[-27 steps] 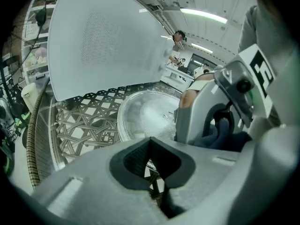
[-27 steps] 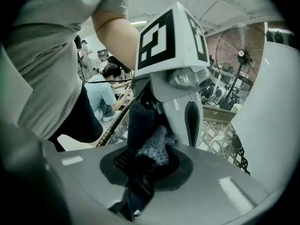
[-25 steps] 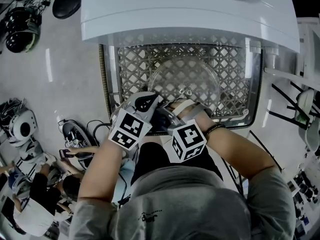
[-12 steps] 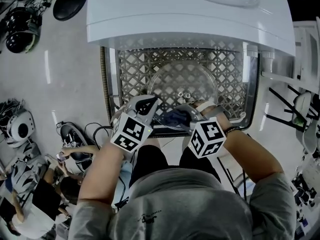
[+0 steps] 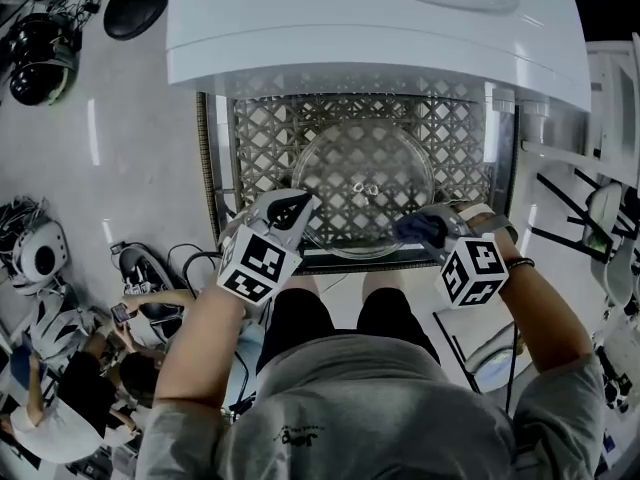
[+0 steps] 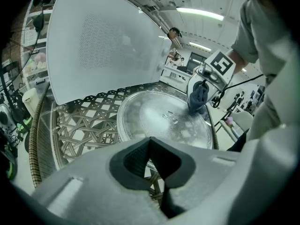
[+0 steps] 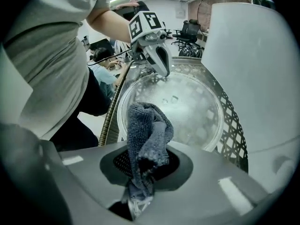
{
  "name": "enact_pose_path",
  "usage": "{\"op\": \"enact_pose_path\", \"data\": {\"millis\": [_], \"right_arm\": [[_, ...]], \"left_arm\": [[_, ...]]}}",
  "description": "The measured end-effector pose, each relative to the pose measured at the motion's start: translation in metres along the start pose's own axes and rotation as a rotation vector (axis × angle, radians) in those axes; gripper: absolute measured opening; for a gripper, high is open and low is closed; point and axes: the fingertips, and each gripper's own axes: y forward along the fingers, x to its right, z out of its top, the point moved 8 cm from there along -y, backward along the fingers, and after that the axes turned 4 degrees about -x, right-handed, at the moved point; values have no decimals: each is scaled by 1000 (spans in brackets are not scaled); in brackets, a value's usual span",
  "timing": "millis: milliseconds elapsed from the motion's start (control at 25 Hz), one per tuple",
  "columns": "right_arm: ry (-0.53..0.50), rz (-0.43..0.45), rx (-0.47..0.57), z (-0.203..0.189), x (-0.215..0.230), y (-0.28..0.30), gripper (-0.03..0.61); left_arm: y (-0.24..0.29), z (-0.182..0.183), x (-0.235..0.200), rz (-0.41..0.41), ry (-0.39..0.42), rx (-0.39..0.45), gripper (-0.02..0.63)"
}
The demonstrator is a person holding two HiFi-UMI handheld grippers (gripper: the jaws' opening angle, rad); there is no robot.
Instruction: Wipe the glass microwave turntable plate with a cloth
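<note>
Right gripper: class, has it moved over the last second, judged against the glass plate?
Yes. The right gripper, clamping the cloth, slid rightward along the plate's near rim, away from the left gripper.

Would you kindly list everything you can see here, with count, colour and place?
Glass turntable plate: one, clear, flat on the table, in front of the appliance.
Table: one, pale lattice wicker, under the plate.
Appliance: one, white, at the table's far side.
Cloth: one, dark blue-grey, pinched in the right gripper at the plate's near-right rim.
Helmets: several, white or dark, on the floor at left.
Cables: a tangle, black, on the floor left of the table.
Bystanders: at least two, lower left.
Left gripper: one, grey, jaws together at the plate's near-left rim.
Right gripper: one, grey, holding the cloth.
</note>
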Motion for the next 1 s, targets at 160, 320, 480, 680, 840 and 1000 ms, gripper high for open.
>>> {"op": "enact_pose_path", "data": {"millis": [160,320,480,680,840,1000], "right_arm": [[7,-8,-20,-7,3,-4,66],[-17,-35,1,4,0,-3,66],[-20,-42,159,45,-14,3,66],[-53,-20,322,120,-30,24,67],[-87,-19,337,159,-30,45,66],[-93,-7,310,159,-31,57,66]], "left_arm": [[0,0,-1,0,-1,0,2],[1,0,-1,-6,-8,-6,2],[1,-1,-1,-3,-7,-3,2],[1,-1,-1,1,-2,-2,2],[-1,-1,-1,7,-4,-5,2],[-1,-1,0,15,6,2,2]]}}
